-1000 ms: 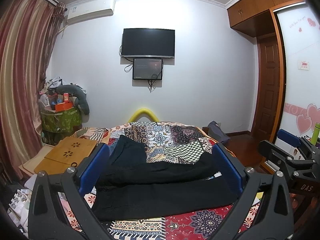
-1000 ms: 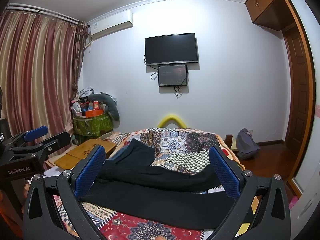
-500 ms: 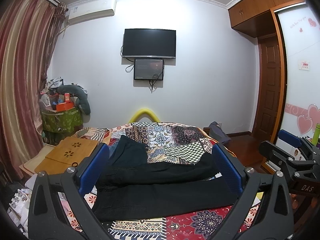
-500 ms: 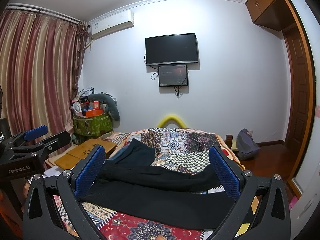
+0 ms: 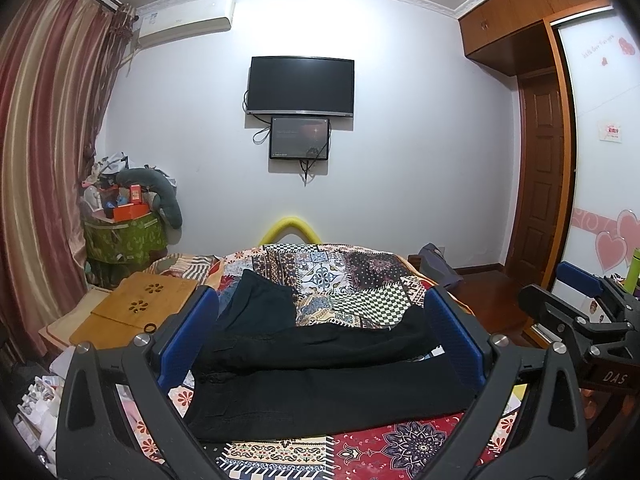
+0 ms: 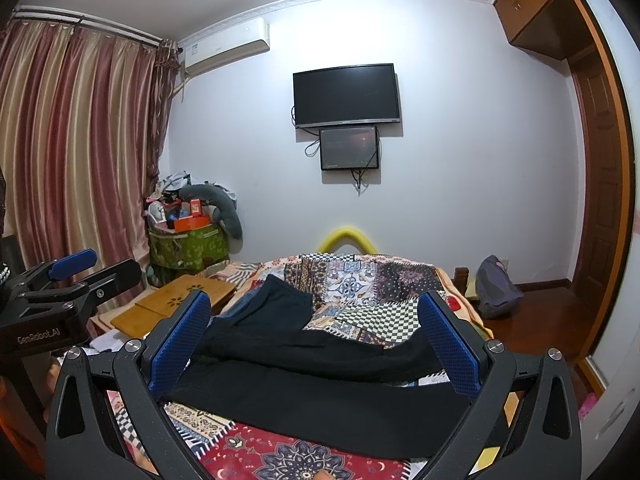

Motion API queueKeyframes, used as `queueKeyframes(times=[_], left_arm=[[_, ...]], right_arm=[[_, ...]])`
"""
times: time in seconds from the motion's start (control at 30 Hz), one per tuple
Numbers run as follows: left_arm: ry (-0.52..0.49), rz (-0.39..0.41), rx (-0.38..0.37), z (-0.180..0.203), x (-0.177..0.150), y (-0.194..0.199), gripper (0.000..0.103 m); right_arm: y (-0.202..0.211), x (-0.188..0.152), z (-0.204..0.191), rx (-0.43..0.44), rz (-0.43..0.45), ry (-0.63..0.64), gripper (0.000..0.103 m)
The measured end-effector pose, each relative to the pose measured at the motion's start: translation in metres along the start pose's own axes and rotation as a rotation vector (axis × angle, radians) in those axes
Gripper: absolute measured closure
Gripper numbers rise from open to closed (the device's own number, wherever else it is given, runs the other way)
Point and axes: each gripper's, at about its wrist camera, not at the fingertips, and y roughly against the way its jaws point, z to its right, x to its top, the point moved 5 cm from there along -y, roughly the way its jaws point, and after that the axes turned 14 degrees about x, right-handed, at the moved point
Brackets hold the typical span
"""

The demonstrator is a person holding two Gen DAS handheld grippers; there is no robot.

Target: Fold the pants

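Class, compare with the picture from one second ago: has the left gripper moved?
Barely. In the left wrist view the TV sits slightly further right and lower in the frame, so the left gripper has drifted slightly left and tilted up.

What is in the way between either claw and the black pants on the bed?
Nothing visible. The left claw and right claw are both open, and the black pants lie flat on the patterned bedspread straight ahead, uncovered.

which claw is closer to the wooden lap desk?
Left. The left claw is on the side of the bed where the lap desk sits; the right claw is further toward the door side.
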Motion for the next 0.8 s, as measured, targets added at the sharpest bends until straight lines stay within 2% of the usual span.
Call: queueKeyframes(times=[0.23,0.43,0.63,0.8], left_arm=[[0.008,-0.009,0.004,-0.002,0.000,-0.007,0.000],[-0.016,-0.034,0.019,-0.002,-0.006,-0.031,0.000],[-0.020,-0.129,0.039,-0.008,-0.024,-0.090,0.000],[-0.039,-0.222,0.094,-0.022,-0.044,-0.158,0.000]], right_arm=[[-0.006,-0.003,0.005,-0.010,-0.006,0.000,0.000],[-0.023,-0.014,0.017,-0.019,-0.036,-0.014,0.000],[-0.054,-0.029,0.038,-0.022,-0.086,-0.025,0.000],[-0.087,-0.043,0.060,-0.027,-0.140,-0.026,0.000]])
